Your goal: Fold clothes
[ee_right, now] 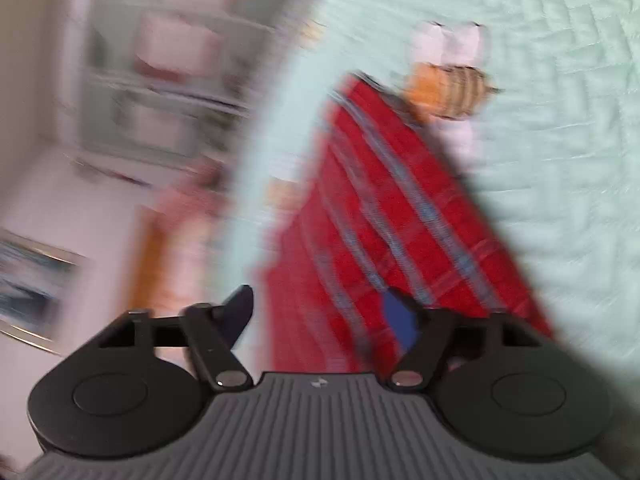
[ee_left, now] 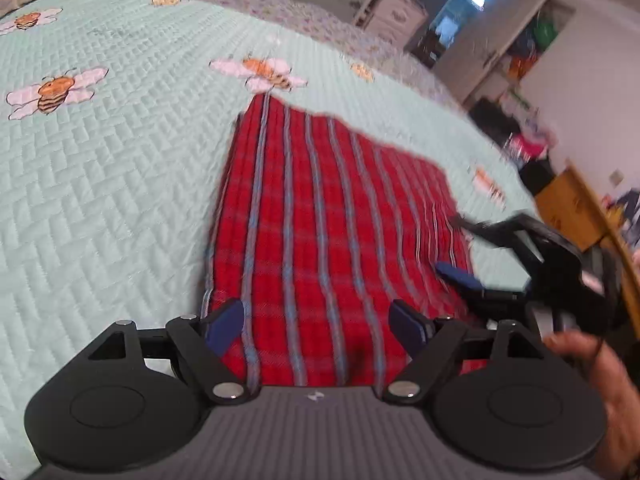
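A red plaid cloth with blue stripes (ee_left: 332,216) lies flat on the mint quilted bedspread (ee_left: 100,184). My left gripper (ee_left: 318,326) is open just over the cloth's near edge, holding nothing. My right gripper (ee_left: 456,246) shows in the left wrist view at the cloth's right edge, open. In the blurred right wrist view the right gripper (ee_right: 324,316) is open above the cloth (ee_right: 384,216), which runs away diagonally over the bedspread (ee_right: 560,160).
Bee-and-flower patches (ee_left: 52,92) dot the bedspread. The bed's far edge drops off toward white shelves (ee_left: 396,12) and a wooden piece of furniture (ee_left: 576,204). A hand (ee_left: 600,384) holds the right gripper at the right.
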`<state>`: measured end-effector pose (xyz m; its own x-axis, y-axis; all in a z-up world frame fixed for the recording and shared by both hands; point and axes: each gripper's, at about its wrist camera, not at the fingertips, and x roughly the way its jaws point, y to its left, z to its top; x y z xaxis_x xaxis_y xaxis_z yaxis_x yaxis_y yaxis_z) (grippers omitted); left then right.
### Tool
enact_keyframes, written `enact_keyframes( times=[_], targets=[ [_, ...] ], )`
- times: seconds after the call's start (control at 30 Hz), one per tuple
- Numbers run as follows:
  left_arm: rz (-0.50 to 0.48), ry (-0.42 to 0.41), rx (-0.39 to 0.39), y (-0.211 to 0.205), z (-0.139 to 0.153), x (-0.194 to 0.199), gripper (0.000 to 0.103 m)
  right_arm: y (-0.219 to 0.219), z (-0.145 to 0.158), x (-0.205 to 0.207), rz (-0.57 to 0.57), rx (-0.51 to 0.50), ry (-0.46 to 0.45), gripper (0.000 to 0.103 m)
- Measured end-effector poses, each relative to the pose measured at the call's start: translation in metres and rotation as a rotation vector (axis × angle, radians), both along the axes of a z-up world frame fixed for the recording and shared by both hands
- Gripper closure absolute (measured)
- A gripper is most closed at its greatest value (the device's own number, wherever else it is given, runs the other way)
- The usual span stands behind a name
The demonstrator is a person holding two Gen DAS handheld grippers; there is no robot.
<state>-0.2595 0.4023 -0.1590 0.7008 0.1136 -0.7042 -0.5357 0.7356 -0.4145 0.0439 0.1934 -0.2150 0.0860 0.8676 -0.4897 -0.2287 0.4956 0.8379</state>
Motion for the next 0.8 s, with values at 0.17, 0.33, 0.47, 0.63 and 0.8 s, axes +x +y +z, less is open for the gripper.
enact_keyframes(
  times=[0.17,0.33,0.47,0.63,0.8],
  targets=[
    [0.011,-0.005,0.024,0.001,0.003,-0.007,0.021,-0.021,0.021,-0.008,0.002,0.072,-0.018,0.056],
    [-0.045,-0.064,0.033,-0.01,0.018,-0.007,0.02,-0.064,0.016,-0.041,0.028,0.227,0.078,0.045],
    [-0.027,0.015,-0.011,0.0,-0.004,-0.003,0.022,-0.072,-0.01,-0.056,0.03,0.123,0.097,0.06],
    [0.062,-0.081,-0.055,0.01,0.013,-0.023,0.022,-0.072,0.004,-0.061,0.027,0.138,0.059,0.041],
    [0.079,-0.187,-0.129,0.014,0.029,-0.037,0.02,-0.074,0.017,-0.067,0.082,0.293,0.073,0.037]
  ],
)
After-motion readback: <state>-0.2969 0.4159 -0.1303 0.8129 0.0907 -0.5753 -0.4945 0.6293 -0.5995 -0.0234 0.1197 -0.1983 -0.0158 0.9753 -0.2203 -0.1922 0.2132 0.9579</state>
